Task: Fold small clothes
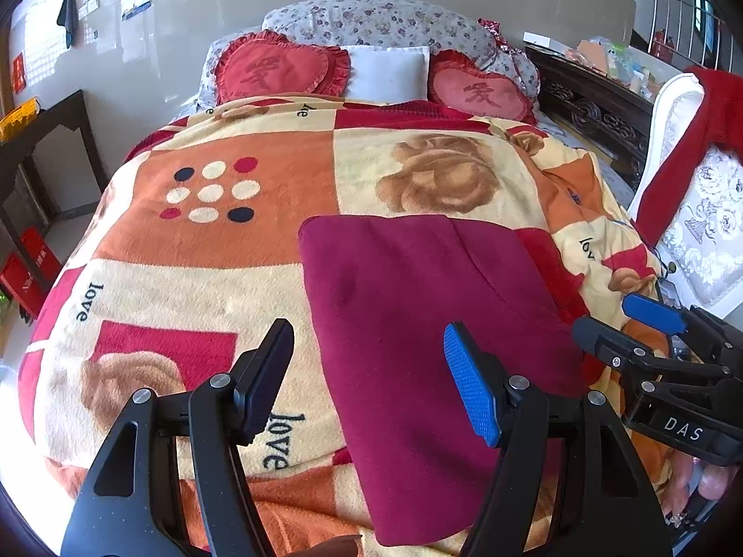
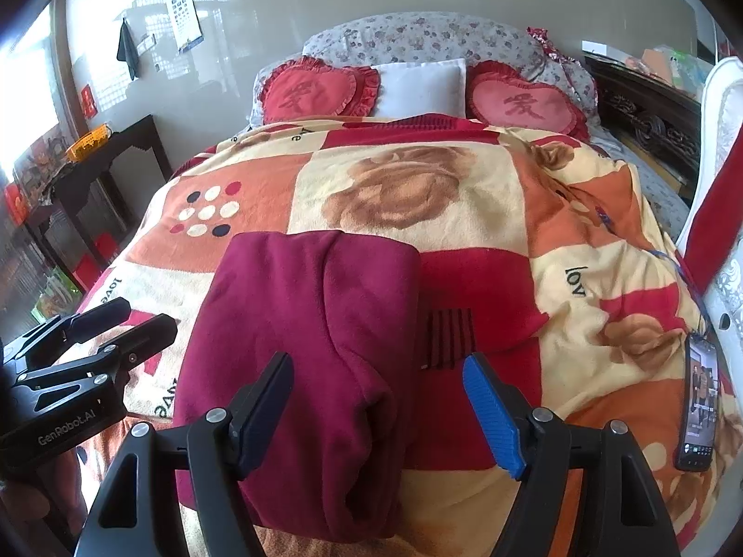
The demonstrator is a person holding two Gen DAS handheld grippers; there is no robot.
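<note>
I see the maroon garment [image 1: 432, 348] lying folded into a rough rectangle on the blanket [image 1: 223, 232], near the foot of the bed, with a seam running down its middle in the right wrist view. My left gripper [image 1: 369, 378] hovers over its near left edge with jaws spread wide, holding nothing; the garment fills the view from 12 to 3 o'clock of it. My right gripper [image 2: 378, 411] is likewise released, jaws apart above the garment's near end, gripping nothing. In the left view the right gripper sits at 3 o'clock, just off the cloth's right edge; in the right view the left gripper shows at 9 o'clock, beside the garment. Around the work: a phone [image 2: 699, 399] on a lanyard lies on the blanket at 3 o'clock in the right view, well apart from the garment. Two heart cushions [image 1: 278, 67] and a white pillow [image 1: 387, 72] sit at 12 o'clock by the headboard. A white chair [image 1: 696, 213] draped in red cloth stands at 2 o'clock, a dark table [image 2: 107, 176] at 10 o'clock.
</note>
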